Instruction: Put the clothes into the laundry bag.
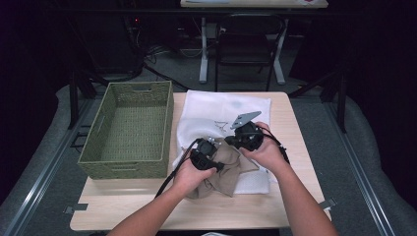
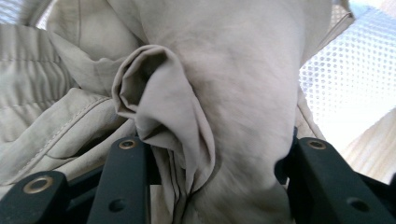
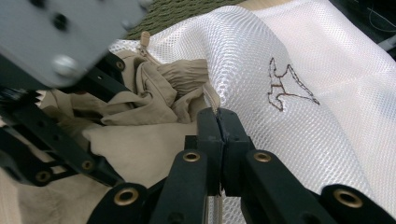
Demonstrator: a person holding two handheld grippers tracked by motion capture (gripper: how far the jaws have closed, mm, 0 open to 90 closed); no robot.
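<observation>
Now beige garment (image 2: 224, 93) between left hand-held gripper (image 2: 215, 154) jaws

Crumpled beige garment (image 1: 223, 169), on white mesh bag (image 1: 223, 110)

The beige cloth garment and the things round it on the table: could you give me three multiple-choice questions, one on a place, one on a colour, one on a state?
1. Where does the woven basket stand?
A. left of the white mesh laundry bag
B. on top of the bag
C. on the floor

2. What colour is the basket?
A. red
B. olive green
C. blue

3. How do the jaws of the right gripper stand?
A. wide apart, nothing between them
B. pressed together on the bag's edge
C. closed on the basket's rim

Answers:
1 A, since the high view shows the basket on the table's left side, beside the bag.
2 B, as its weave is olive green.
3 B, since in the right gripper view the jaws meet on the mesh edge, next to the beige cloth garment that the left gripper has bunched between its jaws.
</observation>
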